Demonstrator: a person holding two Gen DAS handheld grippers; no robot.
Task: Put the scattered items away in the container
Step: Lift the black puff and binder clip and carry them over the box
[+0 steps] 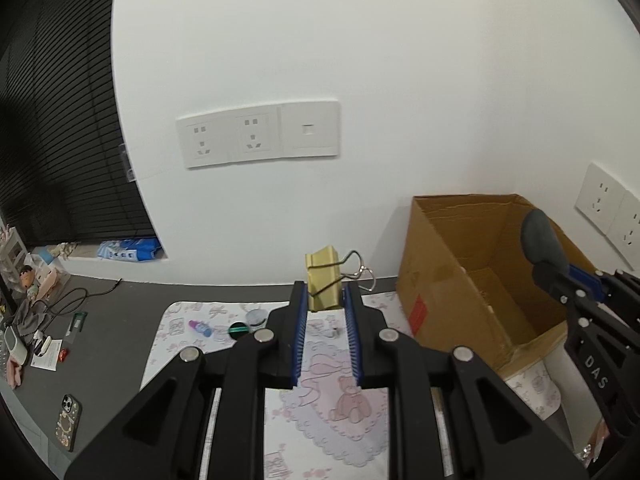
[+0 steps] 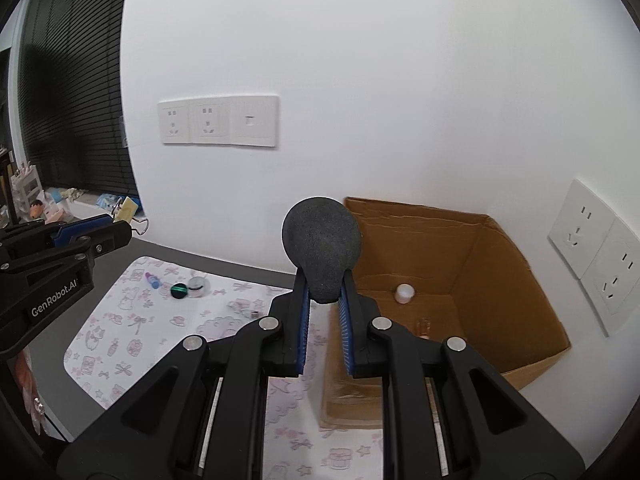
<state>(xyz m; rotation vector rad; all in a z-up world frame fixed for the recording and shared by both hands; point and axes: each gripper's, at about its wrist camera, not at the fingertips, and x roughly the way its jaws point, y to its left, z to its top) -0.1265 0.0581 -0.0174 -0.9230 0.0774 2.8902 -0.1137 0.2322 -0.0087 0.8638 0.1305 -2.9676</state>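
Your left gripper [image 1: 325, 294] is clamped on a pale yellow metal binder clip with wire handles [image 1: 323, 280], held at centre frame in the left wrist view, still short of the open brown cardboard box [image 1: 472, 280] at the right. Your right gripper [image 2: 323, 289] is clamped on the narrow end of a dark grey egg-shaped foam sponge [image 2: 321, 246], which sits at the box's near left corner in the right wrist view.

The clip looks light and stiff — its smooth painted body could slip, so your hold across the flat sides is the sound one; the loose handles will swing. The sponge is likely soft and springy, so expect it to bounce when dropped; the squeezed tip is a shallow hold.

A small white round cap [image 2: 404, 293] already lies on the box floor. On the patterned pink-and-white mat [image 2: 132, 344], left of centre, a small purple-capped bottle [image 2: 152, 280], a black-and-green round piece [image 2: 179, 290] and a clear round lidded pot [image 2: 197, 285] wait.
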